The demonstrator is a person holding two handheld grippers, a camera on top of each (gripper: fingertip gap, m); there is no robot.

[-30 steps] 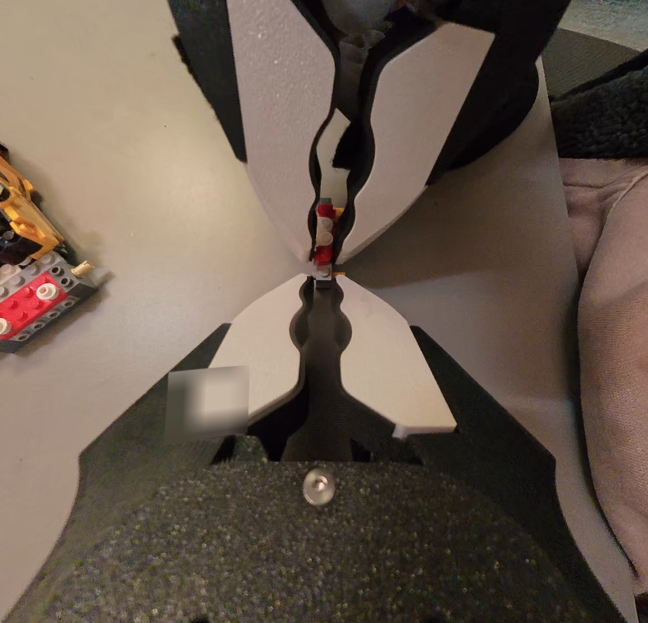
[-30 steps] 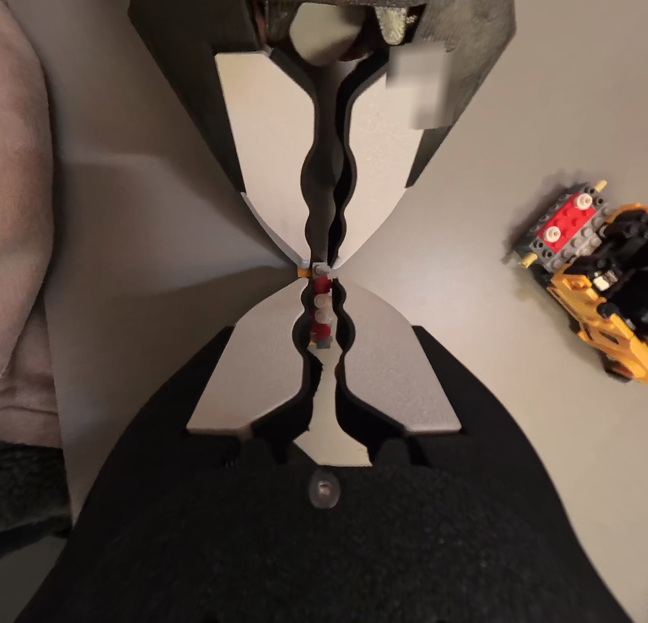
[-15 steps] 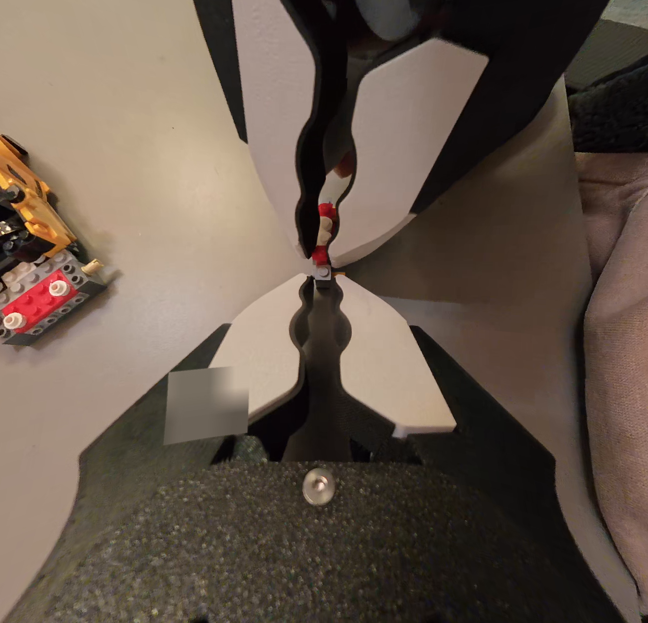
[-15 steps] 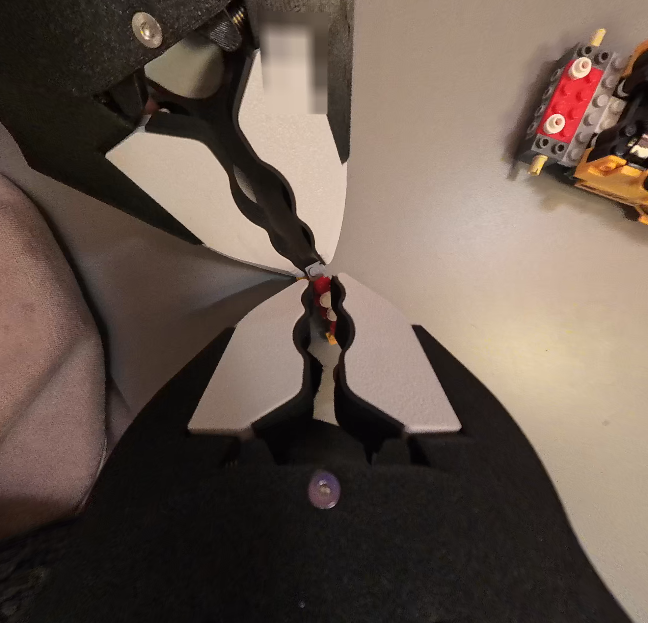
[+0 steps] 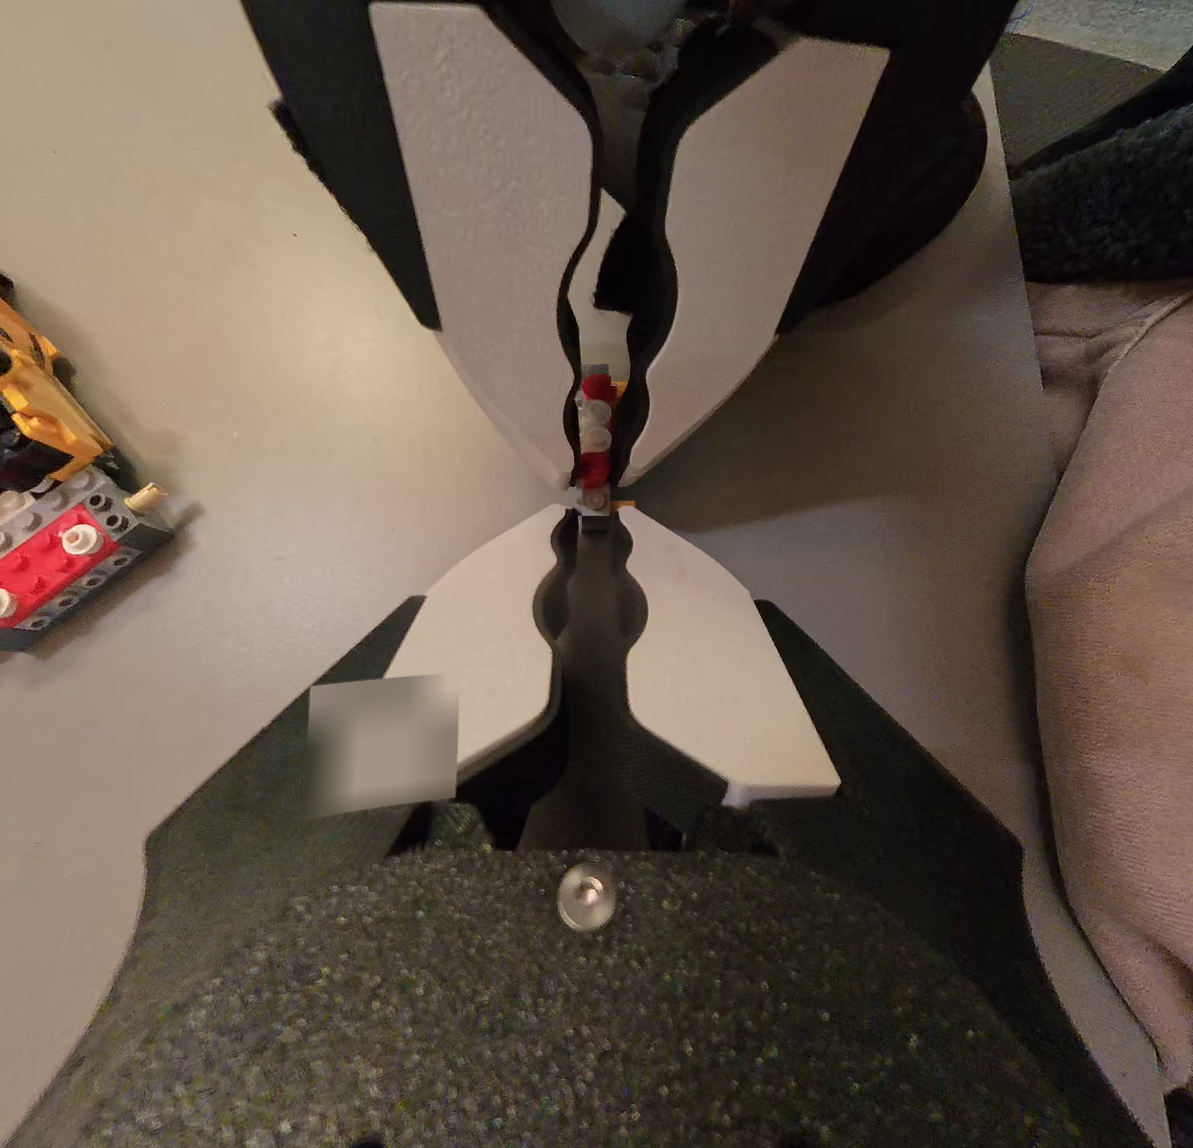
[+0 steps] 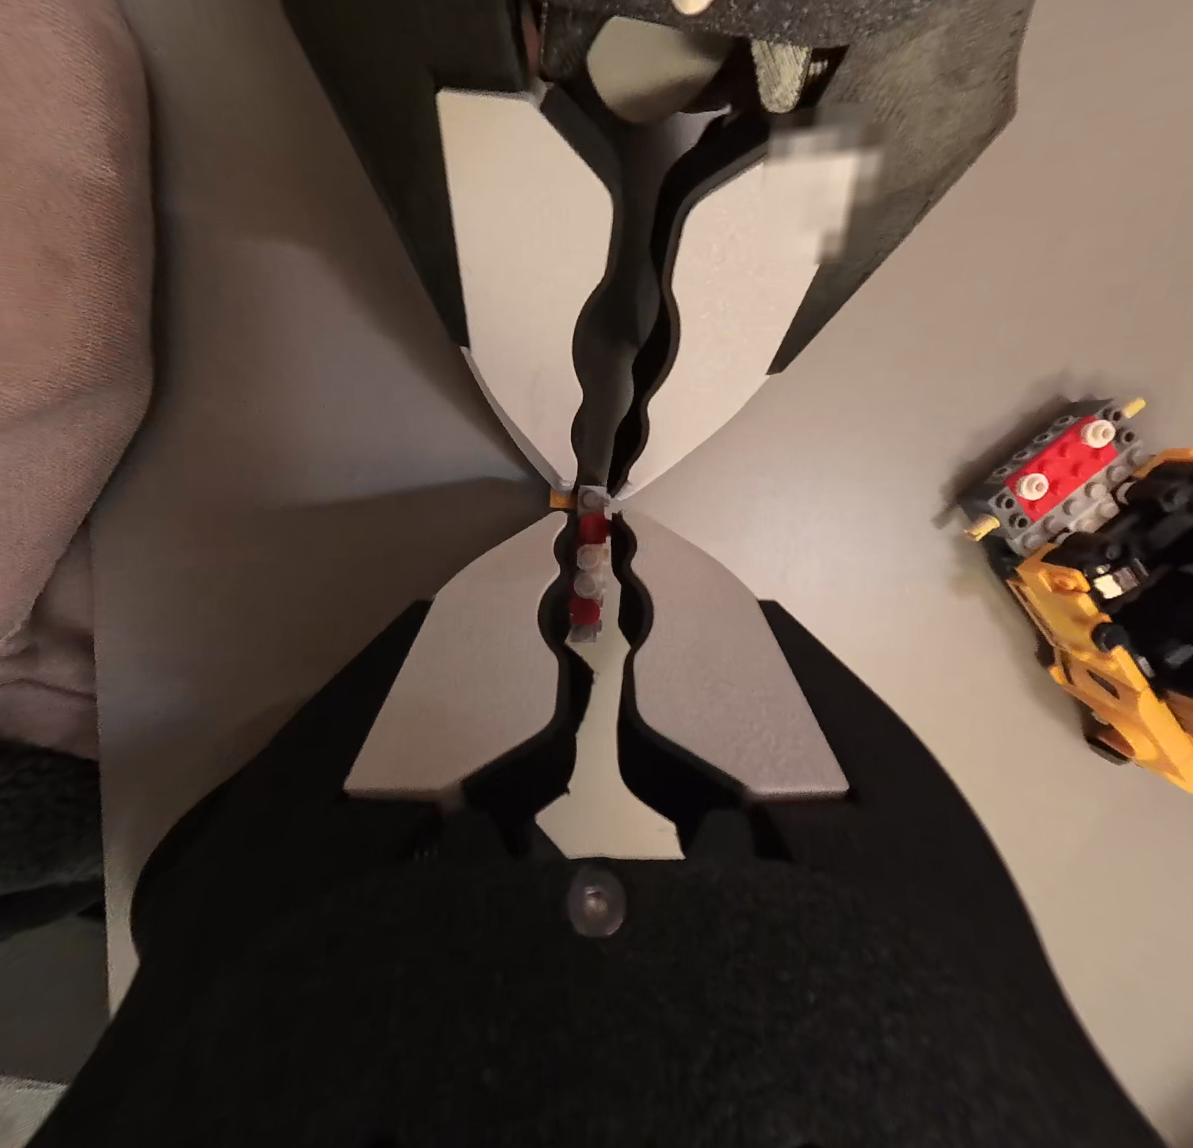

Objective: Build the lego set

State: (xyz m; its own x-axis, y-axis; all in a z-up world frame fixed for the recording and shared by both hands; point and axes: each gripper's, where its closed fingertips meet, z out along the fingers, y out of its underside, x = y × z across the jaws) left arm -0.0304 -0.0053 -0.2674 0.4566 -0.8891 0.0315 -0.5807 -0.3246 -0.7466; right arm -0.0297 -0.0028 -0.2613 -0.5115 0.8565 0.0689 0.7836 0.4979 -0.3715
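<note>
A thin lego strip [image 6: 589,580] with red and white studs sits between the fingers of my right gripper [image 6: 592,521], which is shut on it. My left gripper [image 5: 592,518] meets it tip to tip and is shut on the strip's grey end piece [image 5: 594,502], where a small orange bit [image 5: 623,505] sticks out sideways. The strip also shows in the left wrist view [image 5: 595,432], inside the right gripper [image 5: 595,481]. The left gripper [image 6: 591,481] comes in from the top of the right wrist view. Both are held above the beige table [image 5: 258,277].
A partly built lego vehicle [image 5: 58,536], yellow and black with a grey and red studded base, lies on the table to one side; it also shows in the right wrist view [image 6: 1097,536]. A beige cushion [image 5: 1110,600] and dark fleece fabric [image 5: 1110,200] border the table's edge.
Half a second ago the two grippers were twisted at an angle to each other around the strip. Now they are back in one straight line, tip to tip, as one second ago.
</note>
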